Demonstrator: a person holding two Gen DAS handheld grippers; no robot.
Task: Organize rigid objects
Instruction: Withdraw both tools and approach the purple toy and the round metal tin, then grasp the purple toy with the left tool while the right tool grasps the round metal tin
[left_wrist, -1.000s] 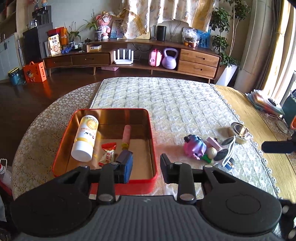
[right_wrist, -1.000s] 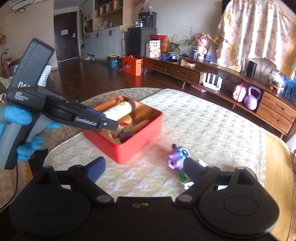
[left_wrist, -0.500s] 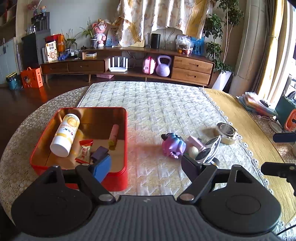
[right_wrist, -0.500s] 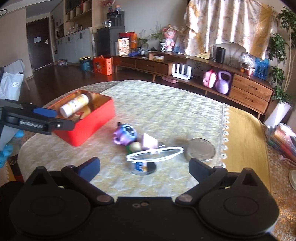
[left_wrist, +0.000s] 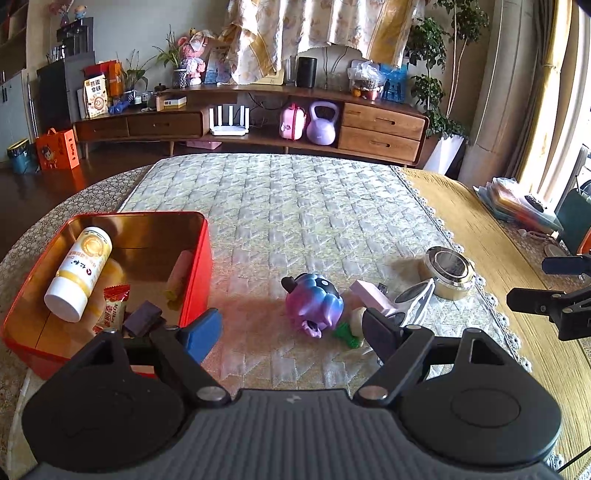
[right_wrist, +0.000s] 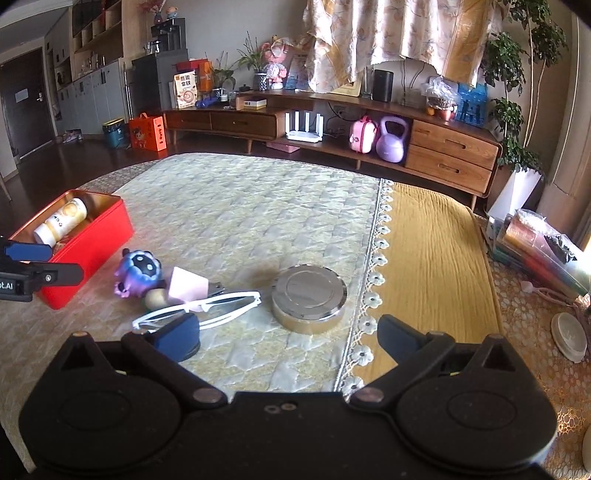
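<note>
A red tin box (left_wrist: 199, 266) (right_wrist: 99, 236) lies at the table's left with a white-and-yellow bottle (left_wrist: 79, 273), a red snack packet (left_wrist: 114, 306) and a dark block (left_wrist: 142, 317) in it. To its right lie a purple round toy (left_wrist: 314, 302) (right_wrist: 138, 271), a pink block (left_wrist: 369, 293) (right_wrist: 186, 284), white-framed glasses (right_wrist: 199, 308) and a round metal tin (left_wrist: 448, 271) (right_wrist: 308, 297). My left gripper (left_wrist: 291, 330) is open and empty, just in front of the toy. My right gripper (right_wrist: 288, 336) is open and empty, in front of the metal tin.
The table has a quilted pale cloth (left_wrist: 295, 206) and a yellow cloth (right_wrist: 432, 236) on its right. A stack of books (right_wrist: 539, 243) and a white lid (right_wrist: 569, 336) lie at the far right. A wooden sideboard (left_wrist: 258, 122) stands behind.
My left gripper opened over the red box, left the dark block in it, and swung right toward the purple toy. My right gripper swung right toward the glasses and metal tin.
</note>
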